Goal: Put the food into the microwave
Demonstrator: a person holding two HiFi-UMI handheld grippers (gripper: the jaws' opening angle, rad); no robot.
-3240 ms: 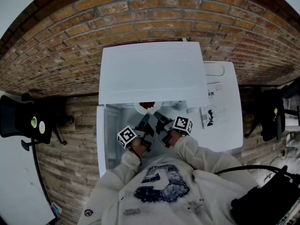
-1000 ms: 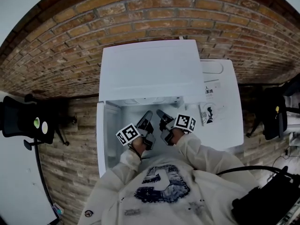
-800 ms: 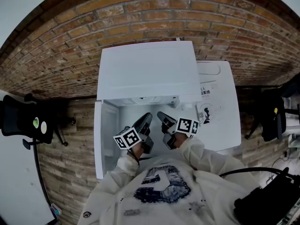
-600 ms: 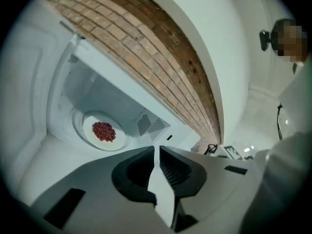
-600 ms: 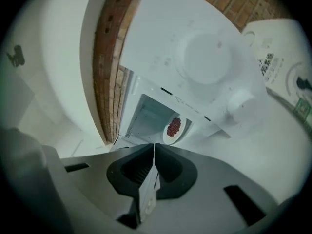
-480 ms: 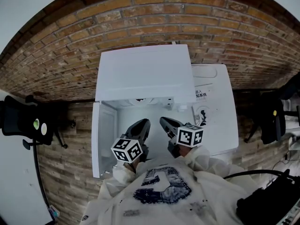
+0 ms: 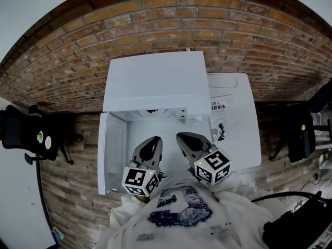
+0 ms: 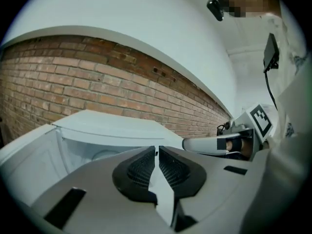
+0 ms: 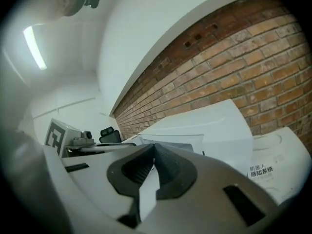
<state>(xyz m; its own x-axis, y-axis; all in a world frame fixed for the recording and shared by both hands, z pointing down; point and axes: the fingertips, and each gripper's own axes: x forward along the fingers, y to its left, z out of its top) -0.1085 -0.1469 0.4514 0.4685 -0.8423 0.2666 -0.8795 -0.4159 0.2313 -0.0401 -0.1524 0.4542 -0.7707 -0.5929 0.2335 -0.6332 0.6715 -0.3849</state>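
Observation:
The white microwave [image 7: 155, 79] stands against the brick wall, its door [image 7: 111, 149] swung open to the left. A sliver of the red food [image 7: 151, 110] shows inside, just under the top's front edge; the rest is hidden. Both grippers hover side by side in front of the opening, outside it. My left gripper [image 7: 154, 139] [image 8: 156, 149] has its jaws closing to a thin slit with nothing between them. My right gripper [image 7: 180, 136] [image 9: 154, 146] has its pads meeting at the tips, empty. Each gripper view also shows the other gripper beside it.
A white cabinet [image 7: 233, 118] with a printed label stands right of the microwave. A black chair [image 7: 21, 131] is at the far left and another [image 7: 295, 134] at the far right. The brick wall [image 7: 171, 19] runs behind.
Both grippers have drawn back out of the microwave and risen toward the head camera, rolling as they went. The plate they held earlier now lies inside.

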